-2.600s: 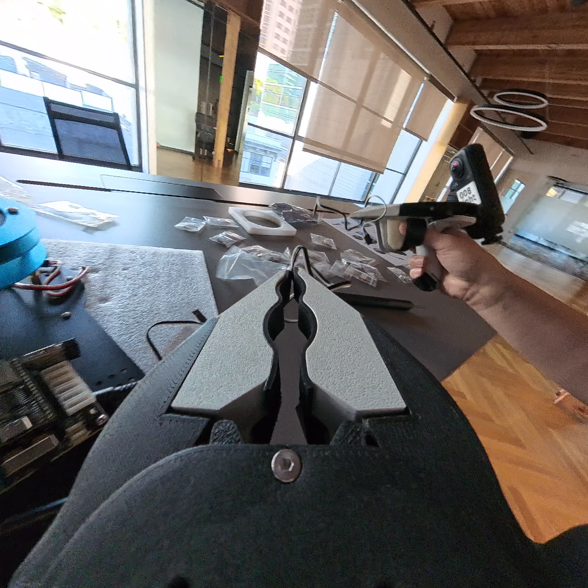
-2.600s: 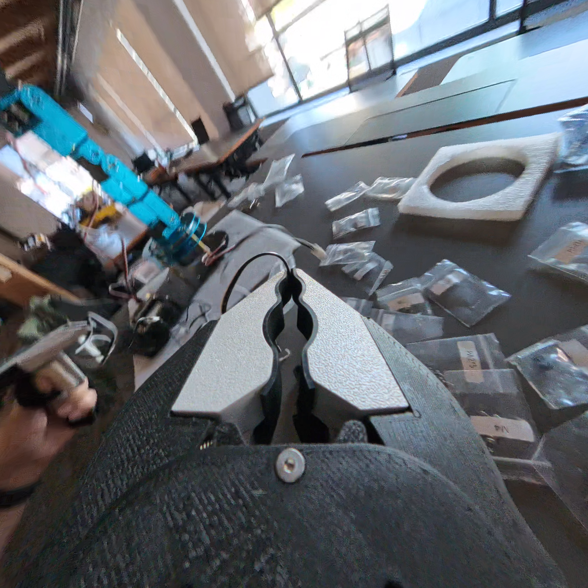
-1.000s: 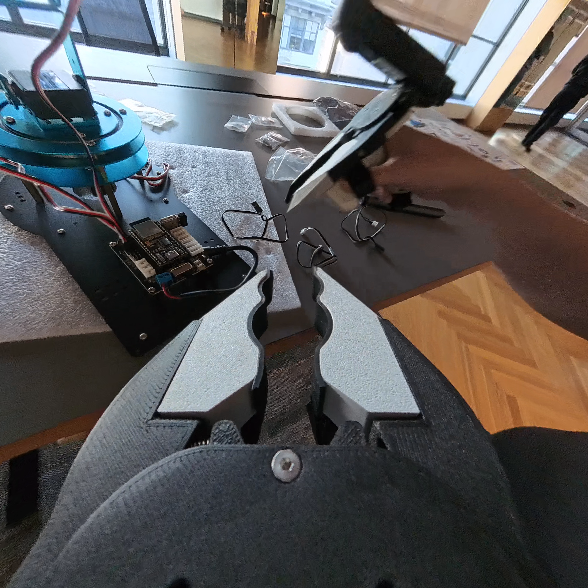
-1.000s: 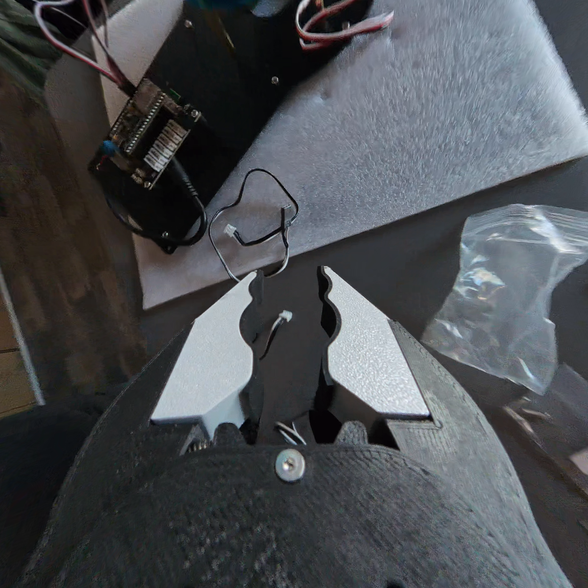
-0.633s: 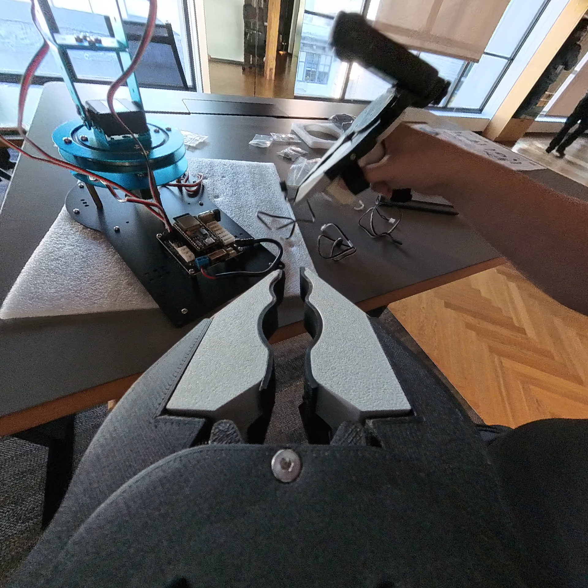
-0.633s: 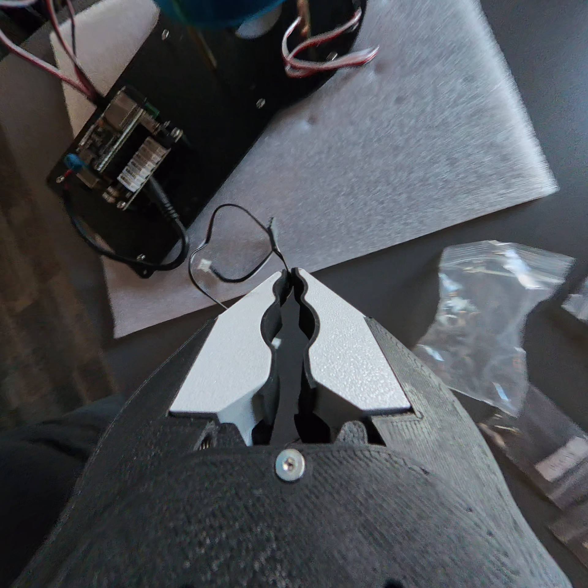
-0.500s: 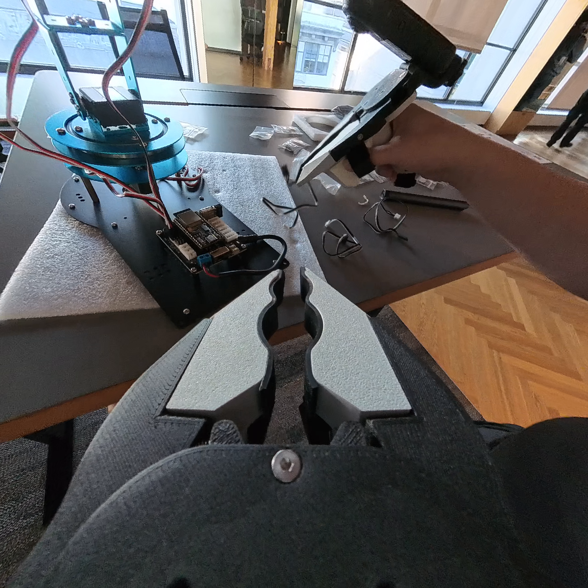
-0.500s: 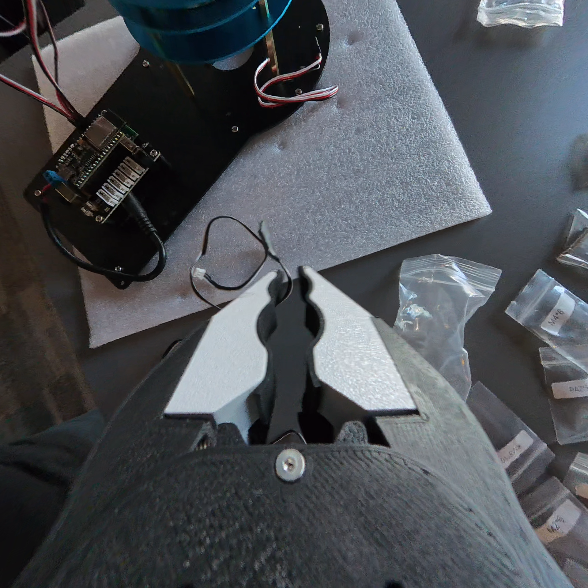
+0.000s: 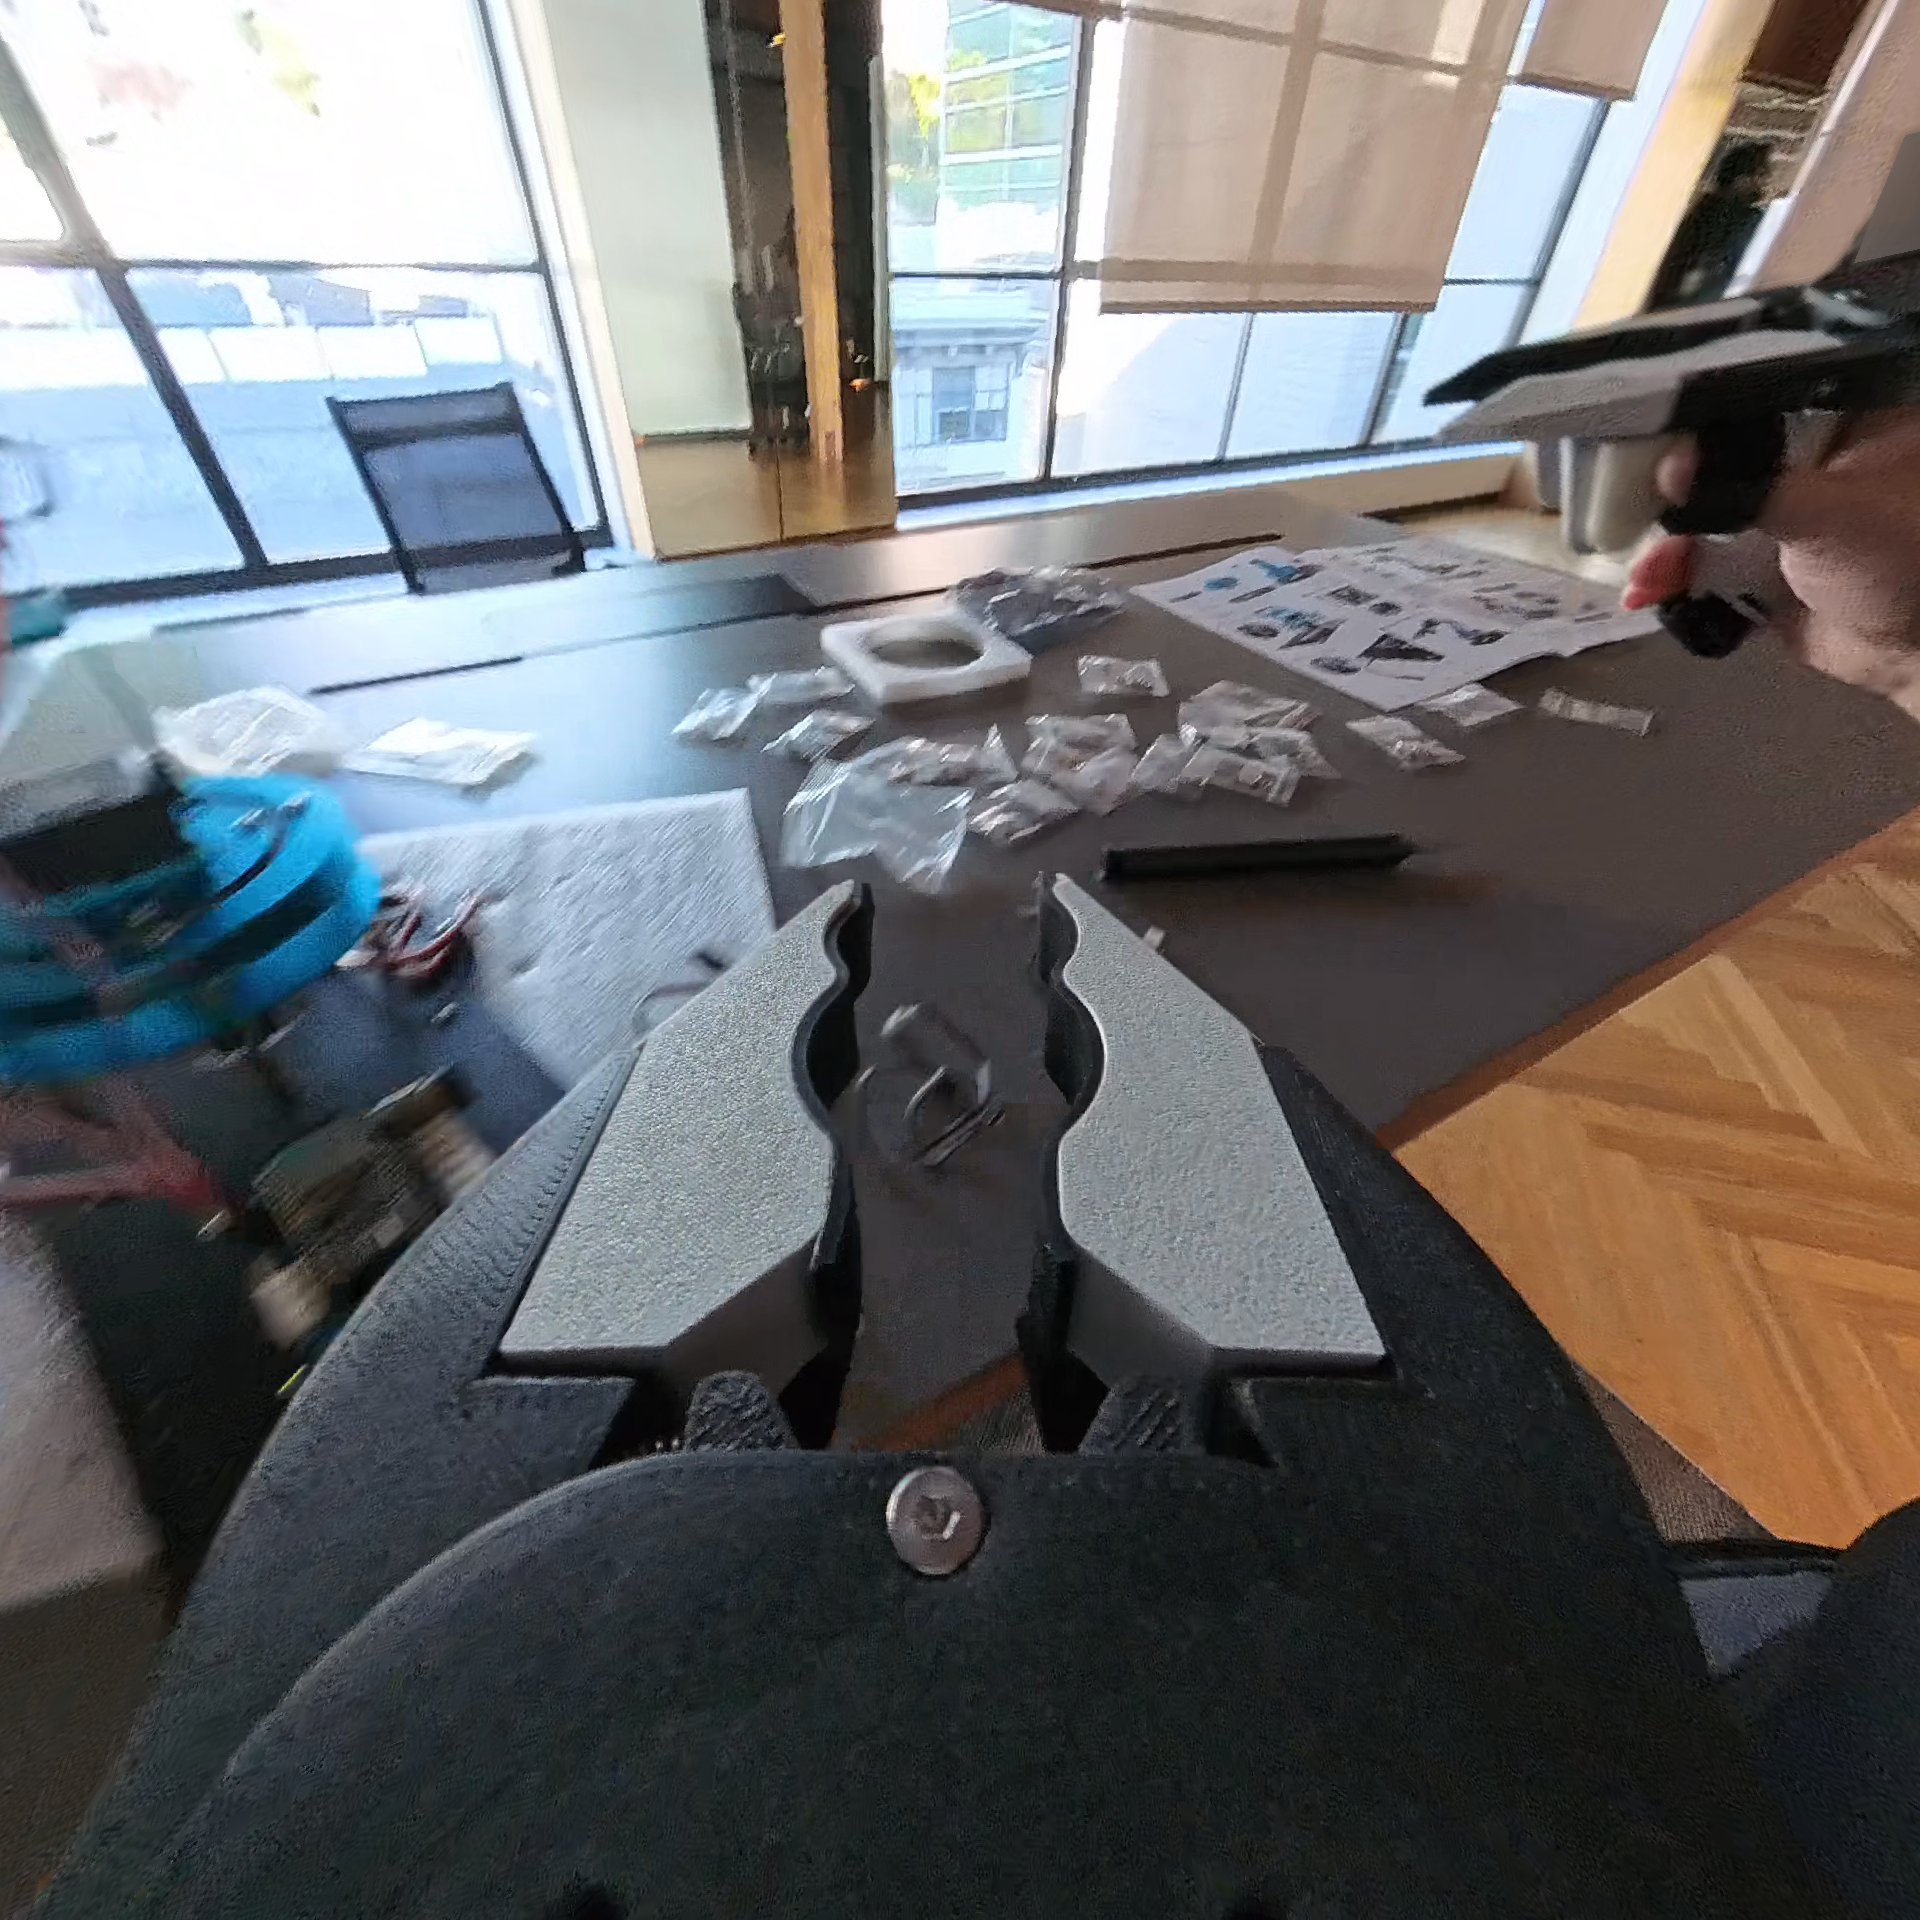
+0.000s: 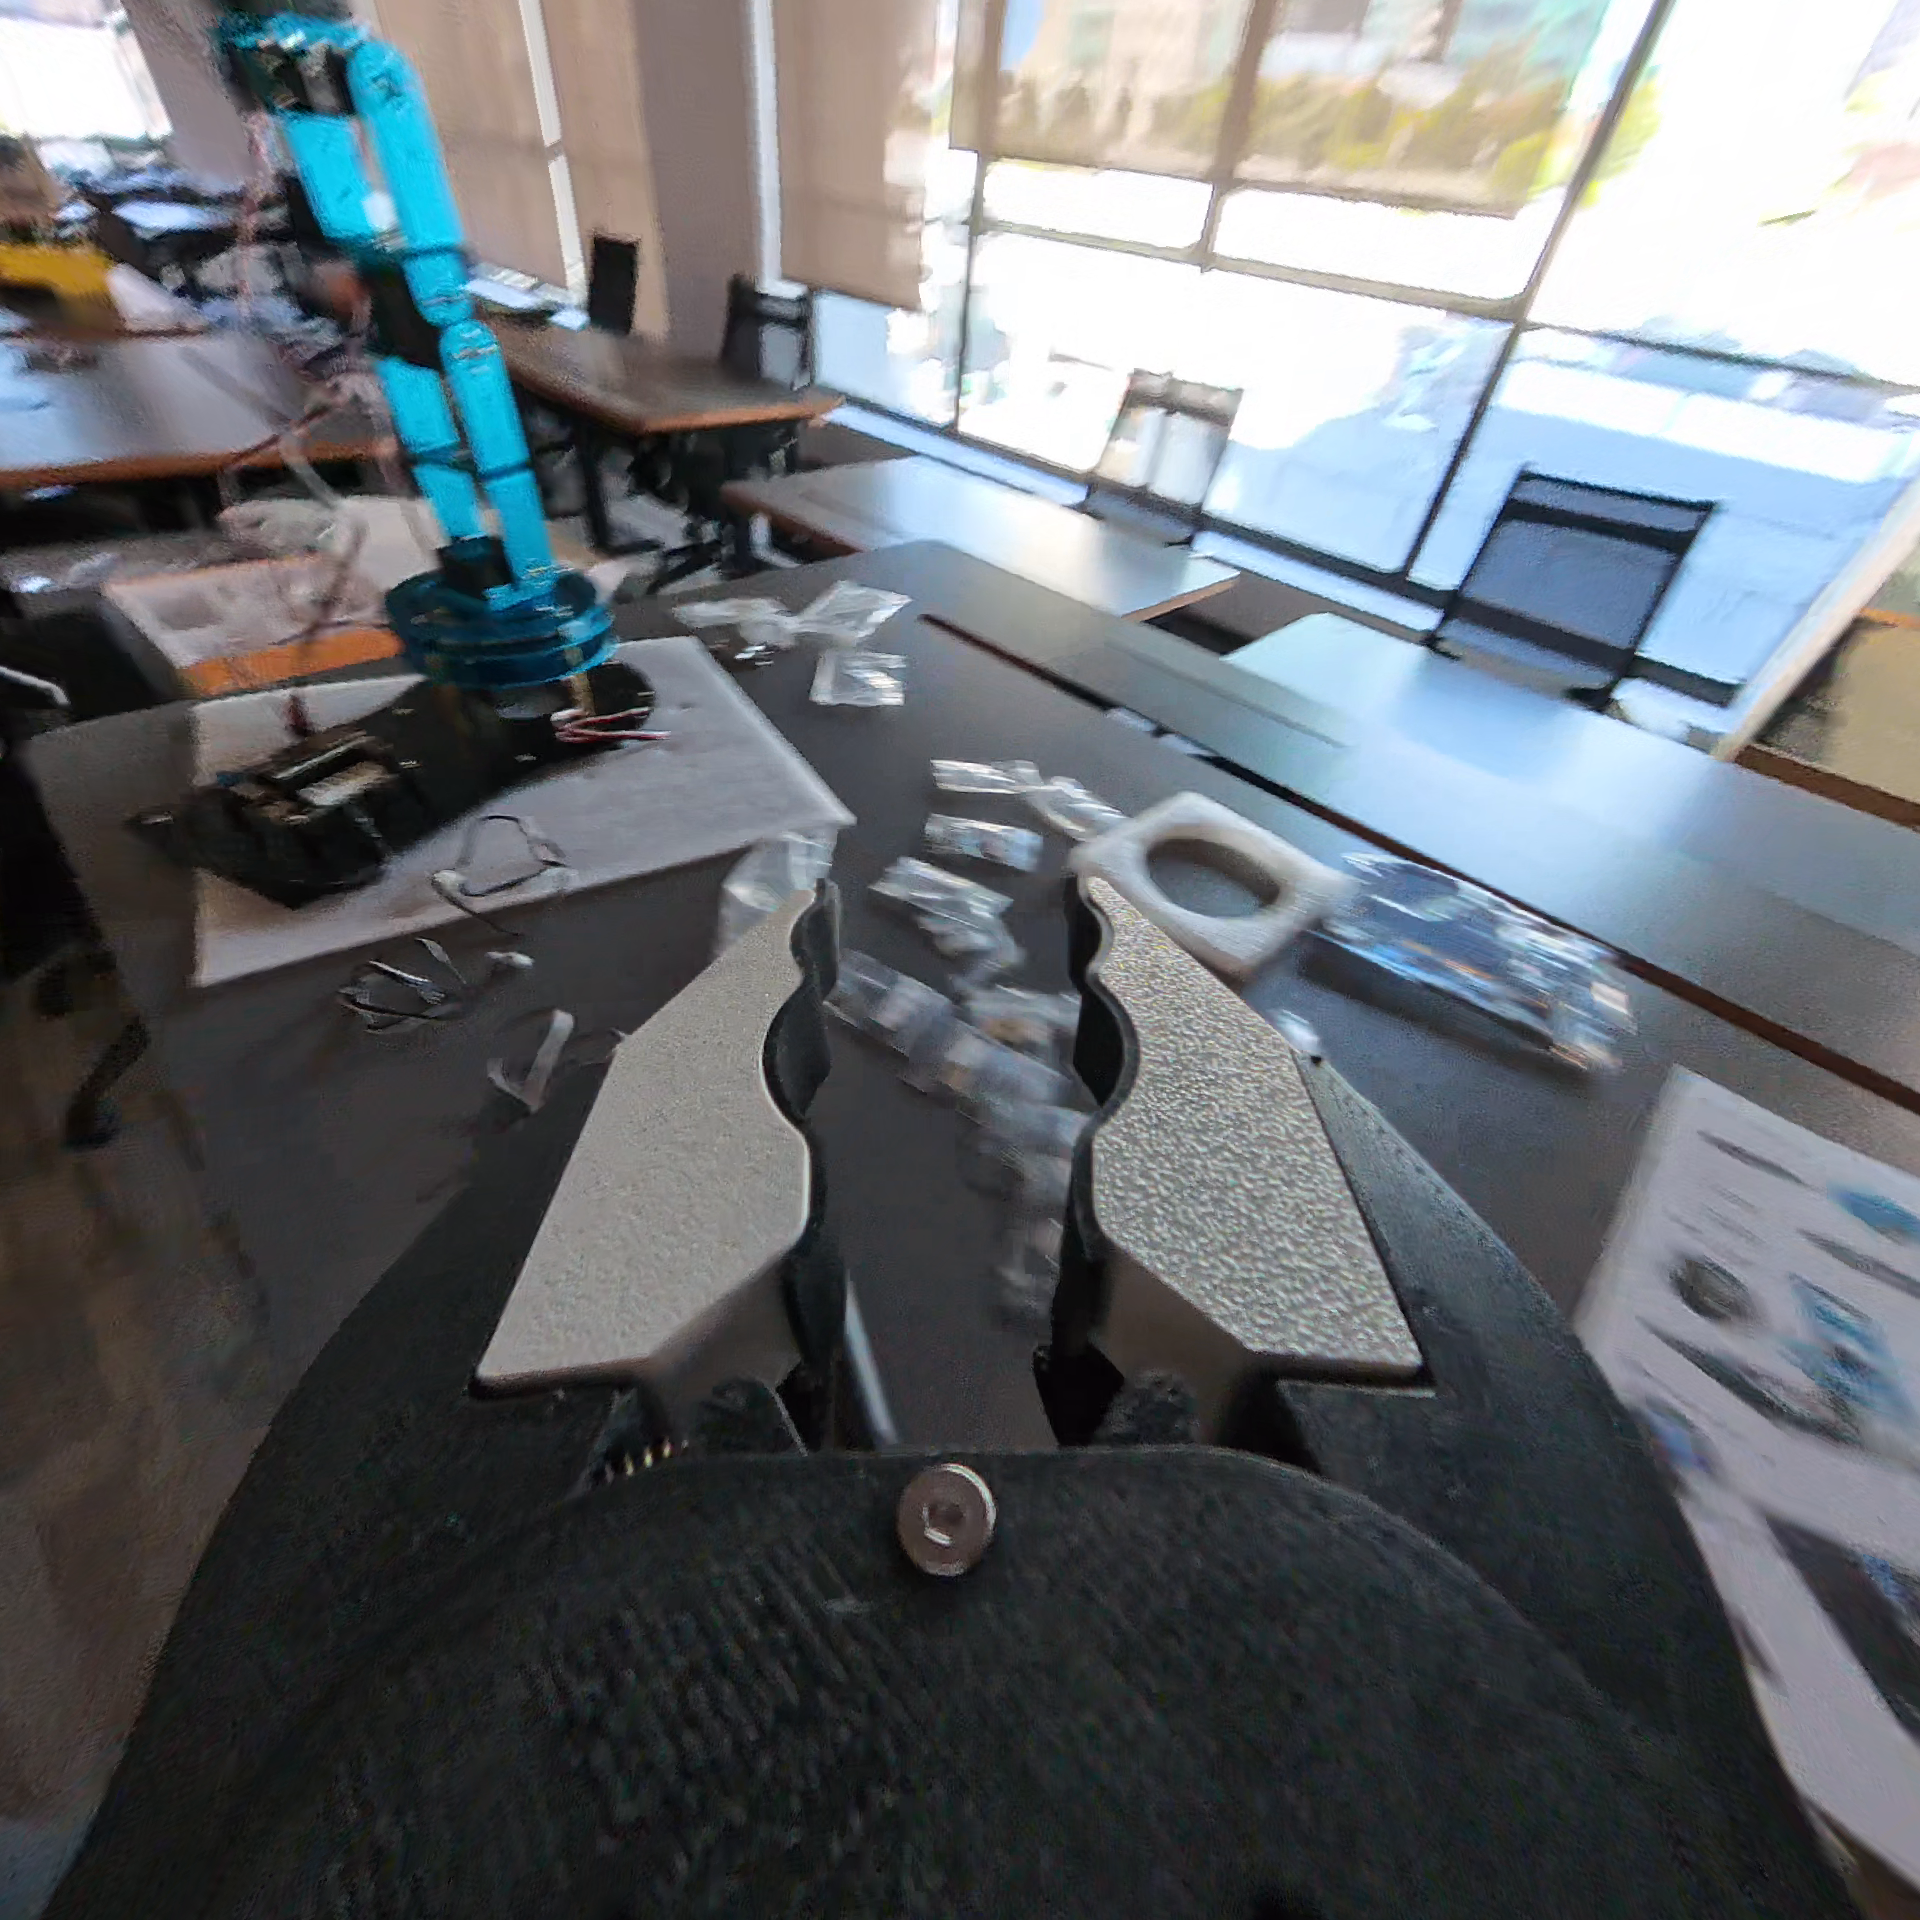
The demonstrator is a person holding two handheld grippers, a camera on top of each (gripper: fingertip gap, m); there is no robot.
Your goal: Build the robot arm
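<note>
My left gripper [image 9: 951, 904] is open and empty, held low over the dark table [image 9: 1558, 935] near its front edge. A small coiled black wire [image 9: 930, 1091] lies on the table between its fingers. My right gripper [image 10: 945, 899] is open and empty, raised above the table over several small clear plastic bags [image 10: 966, 1018]. The right gripper also shows in the left wrist view [image 9: 1455, 405], high at the right in a hand [image 9: 1829, 561]. A blue robot arm kit [image 10: 457, 416] stands on a black base plate [image 10: 312, 800] on a grey foam sheet [image 10: 675, 779] at the left.
A white foam square with a round hole [image 10: 1210, 883], a printed paper sheet [image 10: 1766, 1351], a black bar [image 9: 1247, 857] and loose wires [image 10: 499, 852] lie on the table. A circuit board [image 9: 353, 1164] sits by the blue base [image 9: 177, 914]. Wood floor [image 9: 1662, 1195] lies right of the table edge. Across from one pair of fingers to the other is roughly 30 centimeters.
Both grippers have opened wider. The left has moved in over the table and a coiled wire. The right has let go the wire on the foam sheet and lifted up and to the right.
</note>
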